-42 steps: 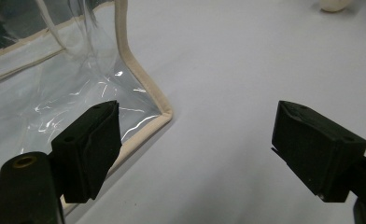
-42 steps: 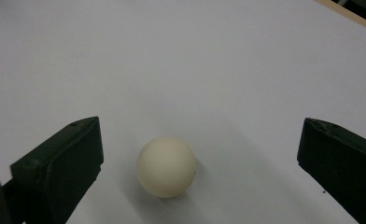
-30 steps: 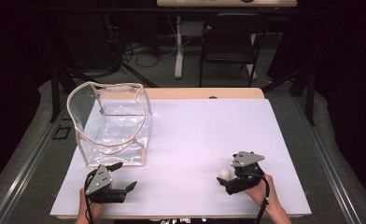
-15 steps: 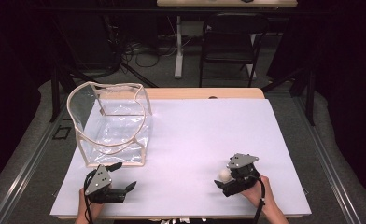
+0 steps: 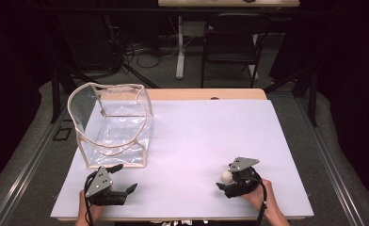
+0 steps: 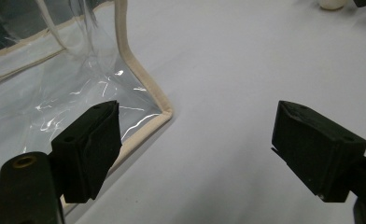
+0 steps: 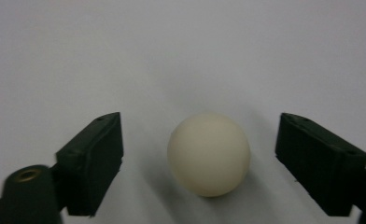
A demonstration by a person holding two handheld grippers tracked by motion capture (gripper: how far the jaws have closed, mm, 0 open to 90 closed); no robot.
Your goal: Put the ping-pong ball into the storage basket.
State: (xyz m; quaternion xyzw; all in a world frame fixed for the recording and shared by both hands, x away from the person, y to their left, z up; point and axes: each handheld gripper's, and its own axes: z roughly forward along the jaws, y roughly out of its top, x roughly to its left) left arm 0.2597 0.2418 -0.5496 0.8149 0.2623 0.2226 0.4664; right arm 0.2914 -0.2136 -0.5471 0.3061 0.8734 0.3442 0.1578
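A person seated at a white-covered table (image 5: 206, 141) holds a two-jaw gripper in each hand. The right gripper (image 5: 226, 181), near the table's front right, sits low with its jaws spread wide on either side of a small cream ball (image 5: 226, 176); in the right gripper view the ball (image 7: 209, 153) rests on the white surface between the two black jaws, touching neither. The left gripper (image 5: 124, 179), at the front left, also has its jaws wide apart and holds nothing. It lies just in front of a clear plastic bag (image 5: 112, 127) with beige trim, which stands open on the table's left side. In the left gripper view the bag's (image 6: 78, 93) trimmed bottom corner sits close behind one jaw, and bare table shows between the jaws, with the ball (image 6: 331, 3) at the top edge, well apart. Nothing lies between the ball and the bag but open tabletop. Beyond the far edge, a dark chair (image 5: 232, 37), a white table leg (image 5: 180, 44) and loose cables (image 5: 145, 49) occupy the floor.
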